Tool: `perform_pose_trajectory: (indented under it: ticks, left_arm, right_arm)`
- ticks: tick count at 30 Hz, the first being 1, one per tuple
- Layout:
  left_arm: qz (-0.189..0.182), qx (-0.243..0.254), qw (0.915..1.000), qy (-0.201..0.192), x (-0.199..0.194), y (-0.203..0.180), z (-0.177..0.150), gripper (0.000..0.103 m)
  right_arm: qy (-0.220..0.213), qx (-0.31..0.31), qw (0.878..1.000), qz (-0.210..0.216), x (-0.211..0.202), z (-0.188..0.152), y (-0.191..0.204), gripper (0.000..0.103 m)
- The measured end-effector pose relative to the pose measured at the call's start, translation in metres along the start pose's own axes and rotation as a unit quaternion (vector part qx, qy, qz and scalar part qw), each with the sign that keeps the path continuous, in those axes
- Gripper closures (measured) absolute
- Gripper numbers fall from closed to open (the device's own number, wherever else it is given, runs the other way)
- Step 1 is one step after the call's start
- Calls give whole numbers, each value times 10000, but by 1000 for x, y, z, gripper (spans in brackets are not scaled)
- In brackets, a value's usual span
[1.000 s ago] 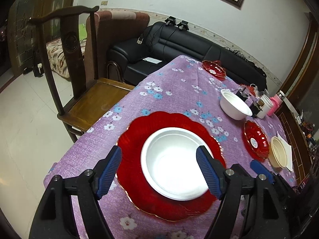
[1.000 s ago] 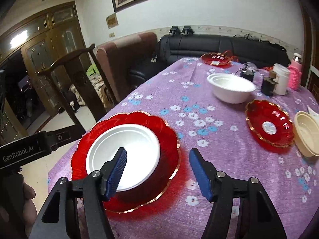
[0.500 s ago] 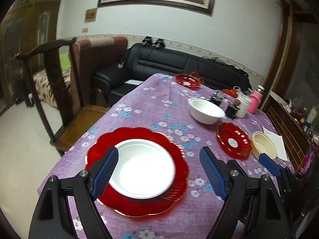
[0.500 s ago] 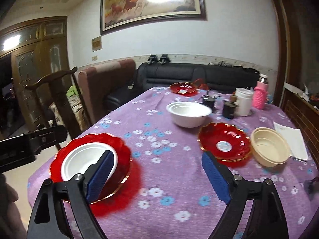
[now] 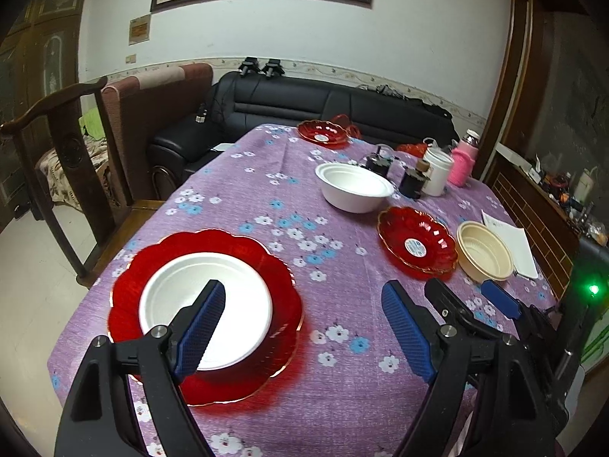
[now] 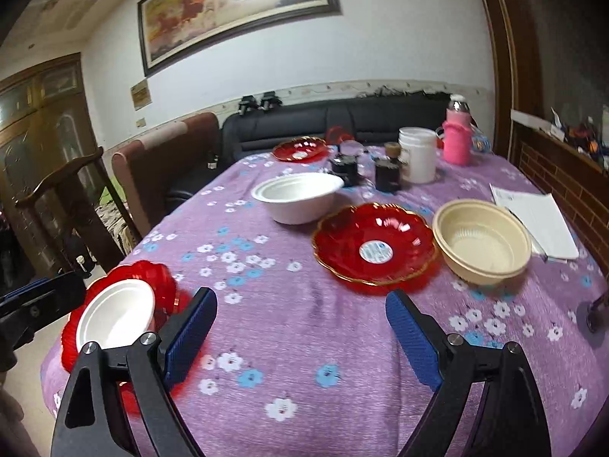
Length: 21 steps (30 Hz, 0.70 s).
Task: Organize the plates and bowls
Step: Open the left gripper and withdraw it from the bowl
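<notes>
A white plate (image 5: 213, 304) lies on a large red scalloped plate (image 5: 163, 255) at the table's near left corner; both show in the right wrist view (image 6: 114, 312). A white bowl (image 5: 356, 190) stands mid-table. A small red plate (image 5: 416, 242) lies beside a cream bowl (image 5: 483, 251). Another red plate (image 5: 321, 133) is at the far end. My left gripper (image 5: 304, 323) is open and empty above the near table edge. My right gripper (image 6: 300, 331) is open and empty, facing the small red plate (image 6: 375, 245) and cream bowl (image 6: 481, 242).
A purple flowered cloth (image 5: 342, 342) covers the table. A white jar (image 6: 416, 154), pink bottle (image 6: 456, 141), dark cups (image 6: 388, 173) and a paper sheet (image 6: 533, 217) sit at the far right. A wooden chair (image 5: 68, 160) stands left, a black sofa (image 5: 304, 103) behind.
Both grippers have pulled back and up from the stacked white and red plates, and swung right. The plates stay put. Both jaws remain open.
</notes>
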<state>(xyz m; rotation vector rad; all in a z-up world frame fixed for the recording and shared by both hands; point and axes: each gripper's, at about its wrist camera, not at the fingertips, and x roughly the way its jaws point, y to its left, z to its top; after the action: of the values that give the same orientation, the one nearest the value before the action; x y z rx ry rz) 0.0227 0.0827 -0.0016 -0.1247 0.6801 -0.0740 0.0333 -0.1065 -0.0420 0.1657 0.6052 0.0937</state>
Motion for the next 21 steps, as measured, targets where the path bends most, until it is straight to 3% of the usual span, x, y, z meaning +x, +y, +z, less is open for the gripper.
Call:
perform_pose_trajectory:
  ticks: [21]
  left_arm:
    - [-211, 34, 9984, 533, 47, -23, -4, 19]
  right_arm:
    - [725, 866, 9932, -283, 50, -6, -68, 10]
